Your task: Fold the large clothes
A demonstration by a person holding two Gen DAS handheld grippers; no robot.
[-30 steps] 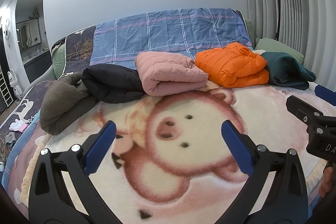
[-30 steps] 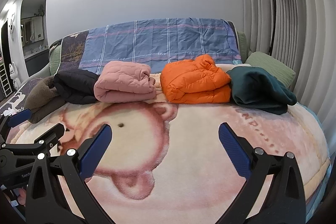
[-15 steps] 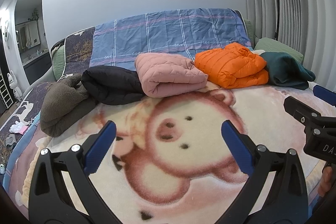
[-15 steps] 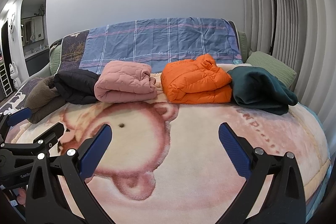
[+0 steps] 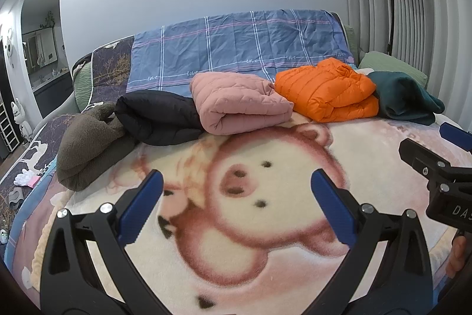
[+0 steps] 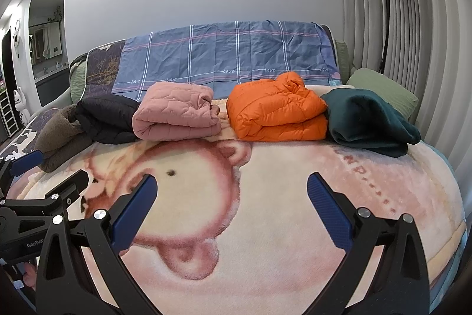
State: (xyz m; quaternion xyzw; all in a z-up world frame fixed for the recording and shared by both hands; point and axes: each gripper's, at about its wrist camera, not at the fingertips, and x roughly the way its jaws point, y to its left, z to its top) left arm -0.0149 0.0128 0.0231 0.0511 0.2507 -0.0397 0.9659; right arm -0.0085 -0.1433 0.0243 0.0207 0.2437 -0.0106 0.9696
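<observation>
Across the bed (image 5: 265, 226), 5 folded coats (image 6: 277, 114) line the far edge, straight ahead of both spread, empty tools: left tool (image 5: 236, 202), right tool (image 6: 231, 204).

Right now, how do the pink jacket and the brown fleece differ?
The pink jacket is quilted and smooth; the brown fleece is fuzzy. The pink jacket is a neat, flat-sided fold; the brown fleece is a loose, lumpy heap at the row's left end. Both touch the black jacket.

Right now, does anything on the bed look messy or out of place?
Mostly tidy. Only the brown fleece at the row's left end looks slumped, less squared than the pink and orange bundles.
</observation>
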